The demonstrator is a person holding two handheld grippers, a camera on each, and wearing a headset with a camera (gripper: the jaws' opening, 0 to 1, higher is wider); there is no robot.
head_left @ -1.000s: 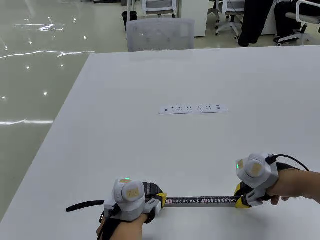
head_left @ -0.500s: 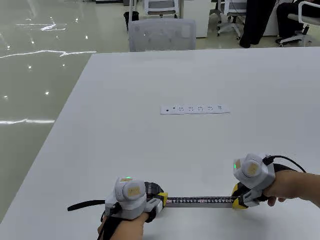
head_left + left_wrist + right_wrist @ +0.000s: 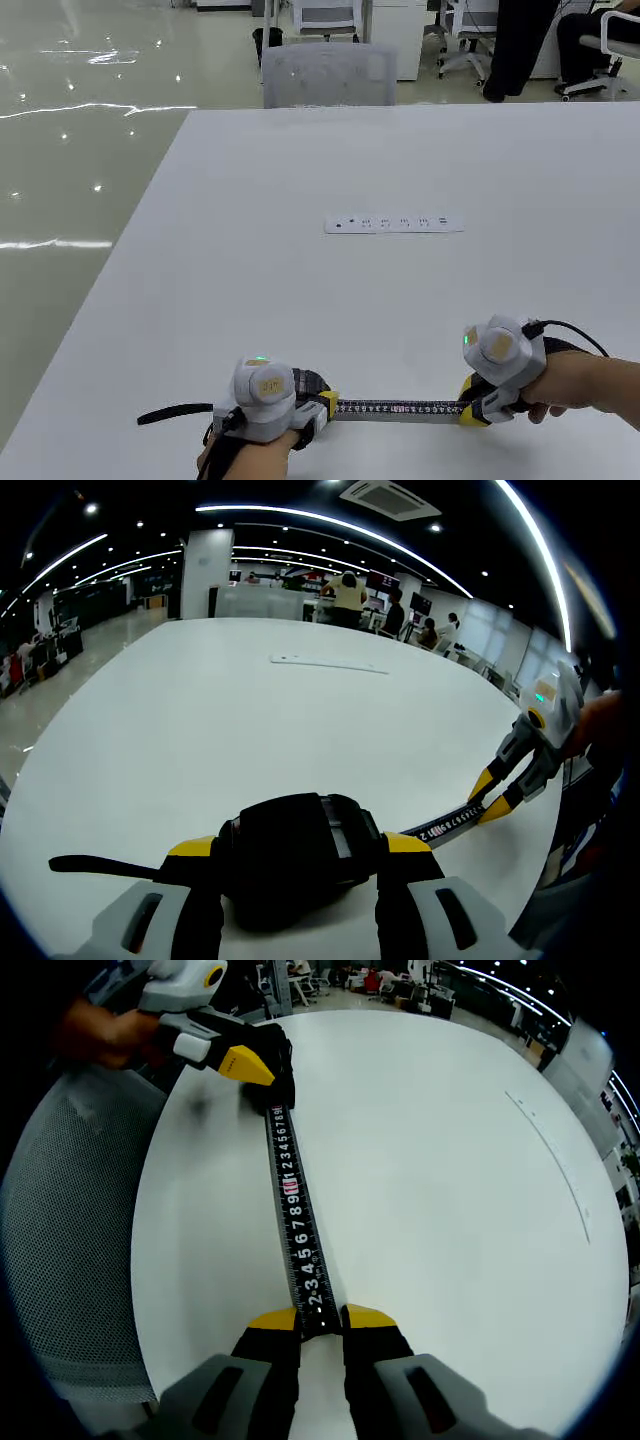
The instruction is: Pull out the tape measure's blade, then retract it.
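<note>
At the lower left of the head view a black strap trails across the white worktop from the tape measure. Its dark case is clamped between the jaws of the left gripper. That hold looks meant to anchor the case so that the blade can be drawn against it. The blade runs rightward, flat and straight just above the worktop's near edge, to the right gripper. That gripper's jaws are pinched together on the blade's free end, probably so the end can be guided rather than let snap back. The blade is partly out, and whether this is the pull or the return cannot be told. The left gripper view adds what the head view hides under the gripper's body: the case fills the gap, with a yellow jaw tip on each flank. The right gripper view alone makes the blade's numbers readable, with the jaws closing near the lowest marks and covering the end hook. It also shows a grey mesh chair seat beyond the worktop's edge. The head view takes in a white power strip at mid-frame, well apart from the work.
</note>
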